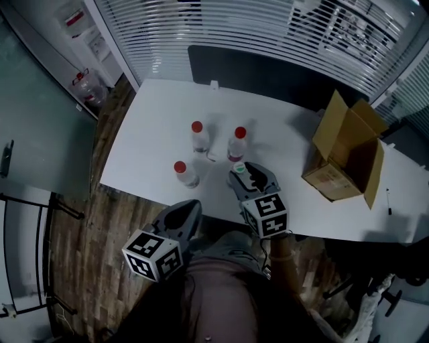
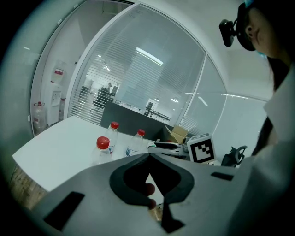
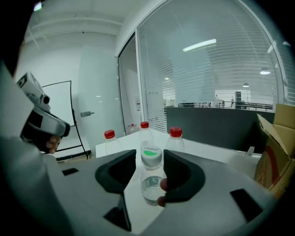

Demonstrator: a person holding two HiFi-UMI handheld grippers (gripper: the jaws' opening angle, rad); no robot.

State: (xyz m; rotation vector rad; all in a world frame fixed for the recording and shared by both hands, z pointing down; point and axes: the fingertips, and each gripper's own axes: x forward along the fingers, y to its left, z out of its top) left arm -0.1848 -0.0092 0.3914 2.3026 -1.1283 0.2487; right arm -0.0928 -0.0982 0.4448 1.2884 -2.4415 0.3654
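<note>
Three red-capped bottles [image 1: 199, 136] stand mid-frame on the white table [image 1: 147, 134], with an open cardboard box [image 1: 342, 154] at the right. The left gripper [image 2: 150, 156] hangs low off the table's near edge, its jaws pressed together with nothing between them. The right gripper [image 3: 151, 159] reaches over that edge, its jaws clamped on a clear green-capped bottle [image 3: 150, 184] between them.

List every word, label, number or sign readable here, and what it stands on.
Nothing reads clearly.
Cap of the bottle in the right gripper: a word above a green mark, too blurred.
Three red-capped bottles: labels too small.
Cardboard box: print too small.
Marker cubes: square patterns, no words.
Wall notices: too small.
</note>
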